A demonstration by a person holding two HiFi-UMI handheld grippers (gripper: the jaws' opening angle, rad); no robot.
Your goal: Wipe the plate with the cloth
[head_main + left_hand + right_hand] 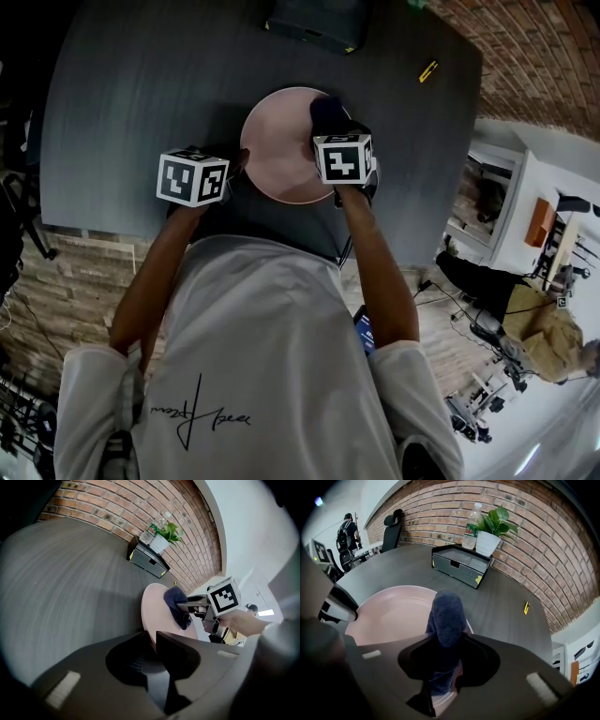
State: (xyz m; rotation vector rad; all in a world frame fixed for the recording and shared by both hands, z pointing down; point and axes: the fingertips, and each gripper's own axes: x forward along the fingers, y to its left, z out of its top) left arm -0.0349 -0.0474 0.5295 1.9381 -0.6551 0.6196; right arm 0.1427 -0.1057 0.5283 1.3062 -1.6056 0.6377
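Right tool (443,646) of yours clamped tight on dark blue cloth (446,616), cloth bunched up over right side of pink plate (389,616). Your left tool (153,641) pinched shut on plate's left rim. Plate sits on dark grey surface (506,606), close to your edge.

— How does your light look?
— Dim over your worktop (122,103), brightest along the head view's right edge. Both gripper views bend hard toward dark corners, and your near fingers (176,656) are soft, unfocused.
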